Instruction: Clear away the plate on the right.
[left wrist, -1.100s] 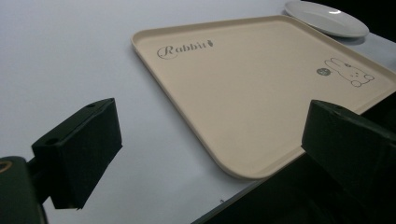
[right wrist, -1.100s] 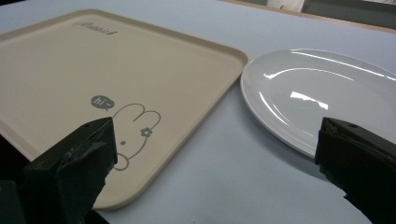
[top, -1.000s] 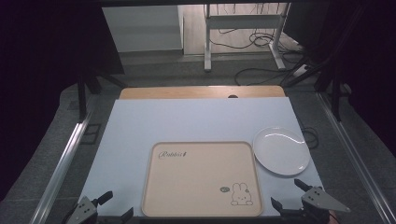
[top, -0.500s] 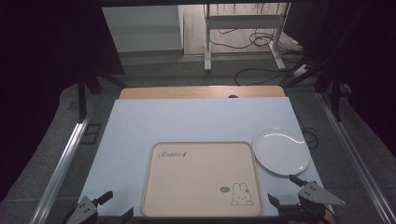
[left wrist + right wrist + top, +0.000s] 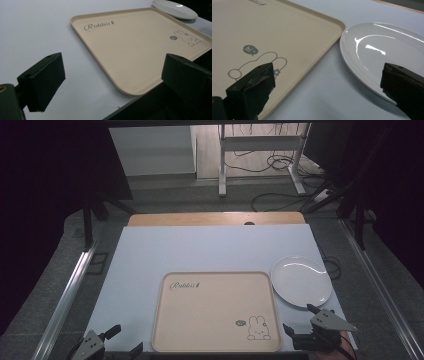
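Observation:
A beige tray with a rabbit drawing and the word "Rabbit" lies at the front middle of the table, bare. A white plate sits just right of it, close to the tray's far right corner. My left gripper hovers open at the table's front left edge, near the tray's near left corner, with the plate far off. My right gripper is open at the front right. In its own view the right gripper spans the tray's edge and the plate's near rim. Neither holds anything.
The table has a pale blue-white cover, with a wooden strip at its far edge. Metal rails run along both sides. Beyond the table, a desk frame and cables lie on the floor.
My right gripper has shifted left and slightly toward the front edge, closer to the tray's near right corner. The left gripper, tray and plate have stayed put.

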The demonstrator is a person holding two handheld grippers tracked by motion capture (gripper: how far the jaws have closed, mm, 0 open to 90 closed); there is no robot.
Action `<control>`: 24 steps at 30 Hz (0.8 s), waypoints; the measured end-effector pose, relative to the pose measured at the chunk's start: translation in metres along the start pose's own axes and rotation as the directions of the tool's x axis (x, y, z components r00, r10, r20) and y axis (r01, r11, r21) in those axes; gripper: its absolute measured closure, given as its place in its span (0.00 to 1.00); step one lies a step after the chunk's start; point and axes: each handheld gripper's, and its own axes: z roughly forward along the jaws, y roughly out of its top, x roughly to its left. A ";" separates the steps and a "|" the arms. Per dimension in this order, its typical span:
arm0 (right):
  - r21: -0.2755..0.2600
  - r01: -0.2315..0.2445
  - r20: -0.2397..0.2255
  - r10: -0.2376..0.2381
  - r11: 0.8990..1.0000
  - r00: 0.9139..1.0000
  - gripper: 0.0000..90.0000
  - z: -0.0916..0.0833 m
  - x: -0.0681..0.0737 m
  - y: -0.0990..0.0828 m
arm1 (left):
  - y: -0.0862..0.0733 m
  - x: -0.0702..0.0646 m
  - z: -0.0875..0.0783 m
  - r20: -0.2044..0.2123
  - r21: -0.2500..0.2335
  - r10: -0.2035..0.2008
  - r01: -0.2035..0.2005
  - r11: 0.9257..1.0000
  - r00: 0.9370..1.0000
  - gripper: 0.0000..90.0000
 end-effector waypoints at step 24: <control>0.121 0.162 0.169 -0.181 0.979 0.969 0.15 0.013 -0.003 0.008 | 0.000 0.000 0.000 0.000 0.000 0.001 -0.001 1.000 1.000 0.05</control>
